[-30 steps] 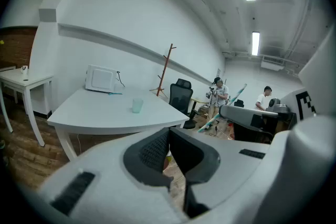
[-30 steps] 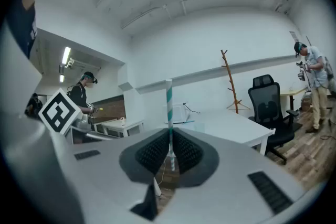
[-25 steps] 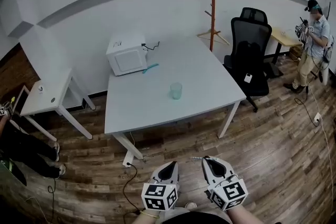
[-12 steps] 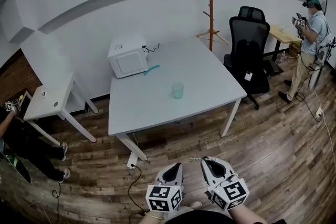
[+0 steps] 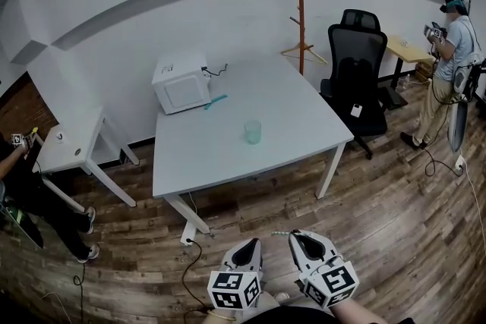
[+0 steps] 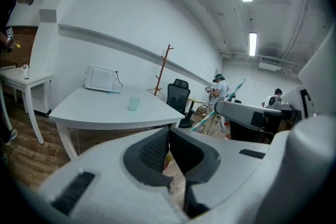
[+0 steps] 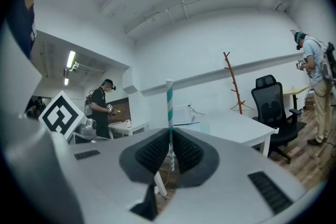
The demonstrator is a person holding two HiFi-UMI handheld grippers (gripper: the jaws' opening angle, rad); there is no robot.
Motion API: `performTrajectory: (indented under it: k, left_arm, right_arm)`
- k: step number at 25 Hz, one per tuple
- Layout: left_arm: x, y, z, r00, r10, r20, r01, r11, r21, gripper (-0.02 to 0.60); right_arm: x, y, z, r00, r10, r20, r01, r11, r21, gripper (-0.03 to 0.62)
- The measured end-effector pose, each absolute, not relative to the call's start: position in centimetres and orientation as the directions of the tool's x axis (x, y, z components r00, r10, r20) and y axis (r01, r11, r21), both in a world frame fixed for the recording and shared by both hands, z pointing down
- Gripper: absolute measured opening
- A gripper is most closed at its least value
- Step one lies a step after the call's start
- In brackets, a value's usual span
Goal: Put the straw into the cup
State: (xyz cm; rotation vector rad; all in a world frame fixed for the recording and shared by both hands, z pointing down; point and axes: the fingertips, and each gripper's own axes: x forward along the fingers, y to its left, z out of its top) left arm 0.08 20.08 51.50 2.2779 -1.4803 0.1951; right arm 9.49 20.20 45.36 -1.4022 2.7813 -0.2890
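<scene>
A translucent teal cup (image 5: pixel 253 132) stands upright near the middle of the white table (image 5: pixel 304 114), and it also shows far off in the left gripper view as the cup (image 6: pixel 134 104). Both grippers hang low over the wooden floor, well short of the table. My right gripper (image 5: pixel 298 238) is shut on a teal-and-white striped straw (image 7: pixel 169 107), which stands upright between its pads. That straw (image 6: pixel 223 104) also shows at the right of the left gripper view. My left gripper (image 5: pixel 249 246) is shut with nothing in it.
A white microwave (image 5: pixel 182 83) and a small teal item (image 5: pixel 216 101) sit at the table's far side. A black office chair (image 5: pixel 357 64) and a coat stand (image 5: pixel 298 4) are to the right. A side table (image 5: pixel 72 148) stands at the left. One person (image 5: pixel 452 64) stands at the far right.
Both grippers have stayed almost still, low in front of me. The head view has drifted slightly, and the person at the far right has shifted position.
</scene>
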Motion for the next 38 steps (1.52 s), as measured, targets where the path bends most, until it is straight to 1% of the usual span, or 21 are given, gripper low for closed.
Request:
performTrajectory:
  k: [8, 17, 31, 38]
  left_arm:
    - [0.2, 20.3, 51.8, 0.411, -0.844, 0.345, -0.904, -0.328, 0.275, 0.02]
    - [-0.4, 18.4, 51.5, 0.405, -0.845, 0.349, -0.905, -0.317, 0.283, 0.02]
    - [-0.6, 9.3, 52.0, 0.436, -0.823, 0.364, -0.893, -0.345, 0.29, 0.02]
    - [-1.4, 3.8, 52.0, 0.452, -0.808, 0.377, -0.887, -0.361, 0.289, 0.02]
  right_arm:
    - [9.4, 20.3, 45.8, -0.619, -0.78, 0.093, -0.781, 0.599, -0.178, 0.041]
    - [8.7, 18.0, 45.5, -0.625, -0.776, 0.084, -0.776, 0.606, -0.175, 0.041]
    - [8.5, 9.2, 46.1, -0.595, -0.797, 0.102, -0.8, 0.575, -0.17, 0.041]
    - [7.1, 4.1, 45.6, -0.599, -0.792, 0.115, -0.796, 0.576, -0.185, 0.041]
